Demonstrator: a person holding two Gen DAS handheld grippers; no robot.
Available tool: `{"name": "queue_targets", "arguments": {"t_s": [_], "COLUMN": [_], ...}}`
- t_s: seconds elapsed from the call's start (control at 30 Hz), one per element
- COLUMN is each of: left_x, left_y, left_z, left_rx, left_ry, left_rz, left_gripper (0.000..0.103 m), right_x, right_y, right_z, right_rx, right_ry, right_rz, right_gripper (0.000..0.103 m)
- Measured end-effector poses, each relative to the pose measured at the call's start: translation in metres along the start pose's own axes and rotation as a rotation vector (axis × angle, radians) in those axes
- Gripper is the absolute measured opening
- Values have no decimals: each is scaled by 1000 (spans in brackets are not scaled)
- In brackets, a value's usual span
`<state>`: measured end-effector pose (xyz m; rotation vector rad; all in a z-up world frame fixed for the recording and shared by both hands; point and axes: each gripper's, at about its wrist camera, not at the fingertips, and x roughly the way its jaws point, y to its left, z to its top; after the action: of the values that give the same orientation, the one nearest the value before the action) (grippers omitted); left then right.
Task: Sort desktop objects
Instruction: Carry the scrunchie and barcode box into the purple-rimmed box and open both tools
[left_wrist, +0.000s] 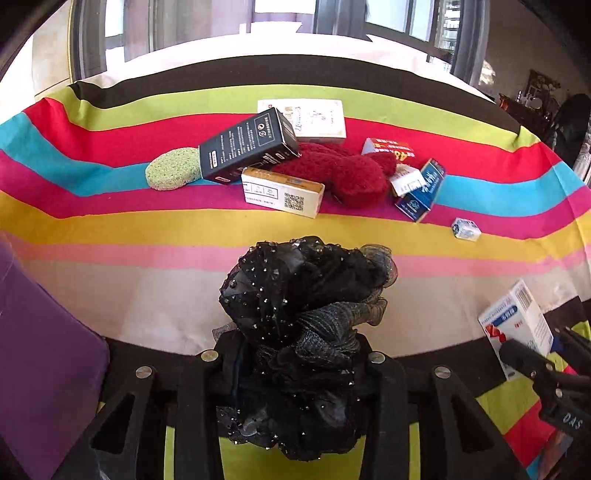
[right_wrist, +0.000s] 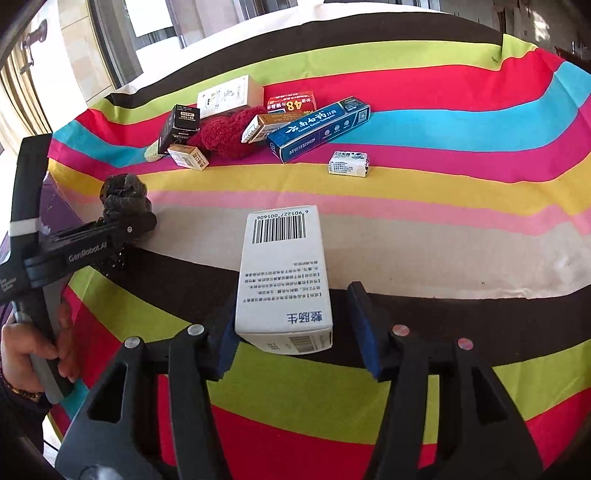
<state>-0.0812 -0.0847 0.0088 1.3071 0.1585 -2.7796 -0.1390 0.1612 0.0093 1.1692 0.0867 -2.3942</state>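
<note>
The black sequined scrunchie (left_wrist: 306, 332) swallows the left gripper's (left_wrist: 295, 363) fingertips, so their contact is hidden. Right of it, the white medicine box (left_wrist: 517, 325) is half covered by the right gripper (left_wrist: 532, 365). Behind it, the black carton (left_wrist: 247, 147) overlaps the red fluffy cloth (left_wrist: 347, 173); print there is too small to read.

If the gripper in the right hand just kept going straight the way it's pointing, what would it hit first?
The white barcode box already lies between the right gripper's fingers. Past it lies bare striped tablecloth, so the gripper would probably meet cloth next; depth is hard to judge.
</note>
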Motion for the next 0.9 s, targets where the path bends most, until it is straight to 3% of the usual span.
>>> {"name": "queue_targets", "arguments": {"t_s": [0.07,0.1,0.13,0.57,0.9], "left_x": [-11,-16,-20,-47,-73], "left_y": [-5,-7,-8,-16,-10], "left_z": [-13,-18,-22,-54,-77], "left_rx": [28,38,46,75,60], "left_ry": [3,5,7,-2,-10], "left_rz": [-18,-21,-25,-82,-147], "left_gripper": [39,39,39,39,40], "right_x": [2,1,0,-44,-67], "right_y": [4,7,9,45,71], "right_z": [1,0,-2,-56,-84], "right_rx": [-18,-27,-26,66,60], "right_ry": [4,5,6,-10,-13], "right_rz": [-39,-77,-98,-81,-77], "right_gripper": [54,45,42,42,42]}}
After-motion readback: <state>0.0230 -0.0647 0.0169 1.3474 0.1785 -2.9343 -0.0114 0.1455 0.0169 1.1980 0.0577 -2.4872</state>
